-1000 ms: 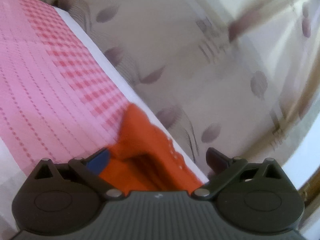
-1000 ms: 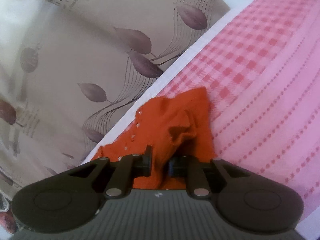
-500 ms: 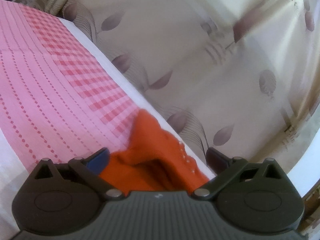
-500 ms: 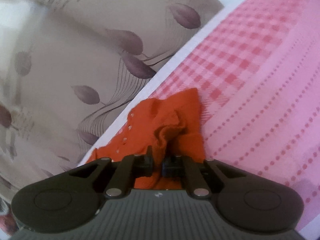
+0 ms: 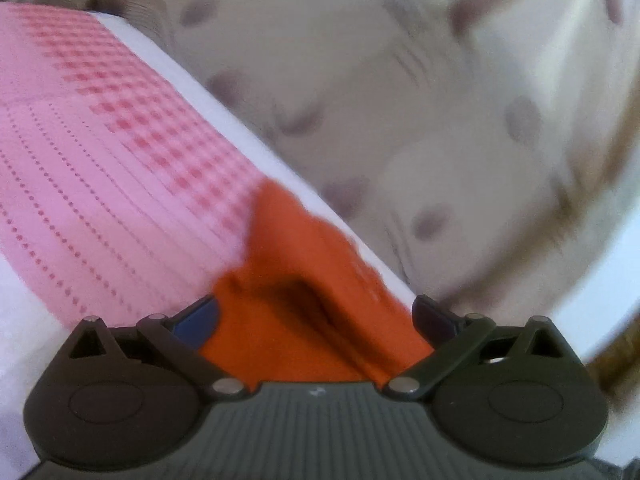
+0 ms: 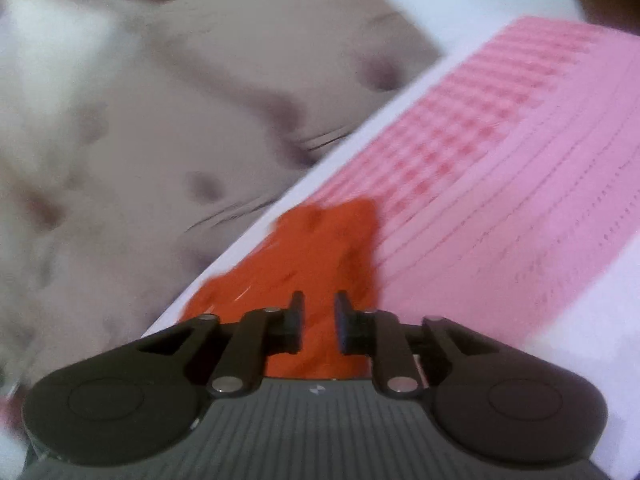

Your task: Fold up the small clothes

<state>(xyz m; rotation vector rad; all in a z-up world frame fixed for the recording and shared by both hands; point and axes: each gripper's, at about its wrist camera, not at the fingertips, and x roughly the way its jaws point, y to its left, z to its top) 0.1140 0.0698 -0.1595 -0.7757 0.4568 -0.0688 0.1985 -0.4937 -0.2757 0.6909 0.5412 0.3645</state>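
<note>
Home bedroom, pink checked bedcover (image 5: 100,184) on white sheet (image 6: 592,320), leaf-print curtain (image 5: 400,100) behind

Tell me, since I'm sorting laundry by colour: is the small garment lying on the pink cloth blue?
No, the small garment is orange, lying at the edge of the pink checked cloth.

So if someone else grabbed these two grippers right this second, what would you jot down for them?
Left gripper: jaws wide open, with the small orange fabric garment lying loose between them, not pinched.
Right gripper: jaws opening, with orange cloth in the gap and the pads off it.
The garment lies crumpled at the edge of the pink checked cloth, by the white border.
Done: no tidy fold shows.
Left: take hold again, flatten it, fold it.
</note>
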